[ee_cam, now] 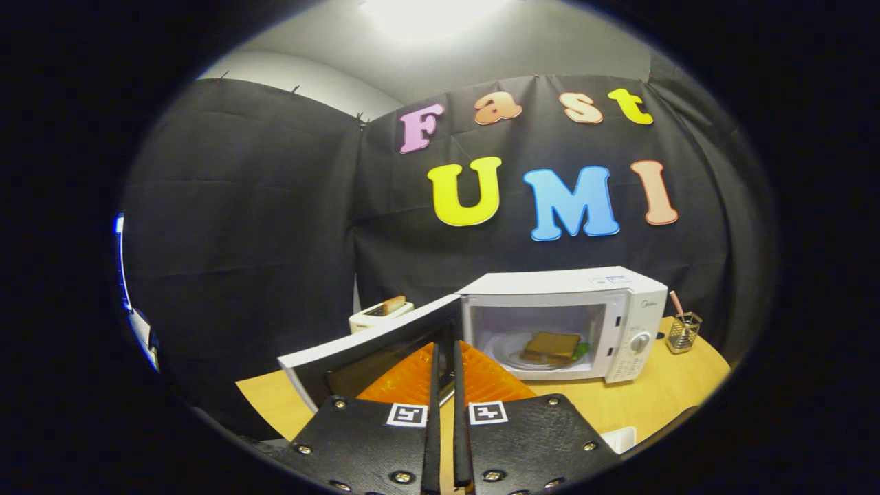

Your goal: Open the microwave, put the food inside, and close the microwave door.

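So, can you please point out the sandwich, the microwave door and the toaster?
sandwich point(550, 346): gripper view, on its top slice of bread, inside the microwave.
microwave door point(371, 337): gripper view, on the white top edge of the open door.
toaster point(371, 317): gripper view, on its white body, beyond the door.

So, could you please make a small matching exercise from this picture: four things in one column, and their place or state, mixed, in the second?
Things:
1. sandwich
2. microwave door
3. toaster
4. tool

Place or state:
A. fingers nearly together, at the door's edge
B. swung open
C. on the plate inside the microwave
D. behind the open door, with a slice in it

Pairs: 1-C, 2-B, 3-D, 4-A
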Demonstrator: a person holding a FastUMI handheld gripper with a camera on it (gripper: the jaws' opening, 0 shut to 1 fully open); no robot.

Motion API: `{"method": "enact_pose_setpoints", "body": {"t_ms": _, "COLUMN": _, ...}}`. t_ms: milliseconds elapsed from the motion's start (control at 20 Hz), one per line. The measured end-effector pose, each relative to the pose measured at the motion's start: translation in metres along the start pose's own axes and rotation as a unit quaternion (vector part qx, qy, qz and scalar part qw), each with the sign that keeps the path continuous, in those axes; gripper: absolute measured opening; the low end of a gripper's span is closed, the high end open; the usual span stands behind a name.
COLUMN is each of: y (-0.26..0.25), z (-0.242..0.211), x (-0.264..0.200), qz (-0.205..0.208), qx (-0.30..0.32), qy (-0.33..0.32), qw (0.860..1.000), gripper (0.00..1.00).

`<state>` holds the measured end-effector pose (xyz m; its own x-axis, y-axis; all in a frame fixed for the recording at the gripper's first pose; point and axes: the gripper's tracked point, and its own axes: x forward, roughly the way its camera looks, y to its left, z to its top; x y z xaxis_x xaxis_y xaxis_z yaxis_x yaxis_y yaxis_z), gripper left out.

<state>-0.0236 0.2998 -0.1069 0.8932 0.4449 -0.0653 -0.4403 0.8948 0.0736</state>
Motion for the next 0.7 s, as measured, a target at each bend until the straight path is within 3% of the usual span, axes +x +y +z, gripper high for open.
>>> {"method": "enact_pose_setpoints", "body": {"t_ms": 400, "y": 0.123, "z": -0.011, "x": -0.005, "qz": 0.115, "qx": 0.011, "qy": 0.013, "qw": 0.993, "gripper": 0.08}}
{"method": "enact_pose_setpoints", "body": {"t_ms": 700, "y": 0.169, "z": -0.031, "x": 0.023, "qz": 0.14, "qx": 0.003, "qy": 0.034, "qw": 0.99, "gripper": 0.08}}
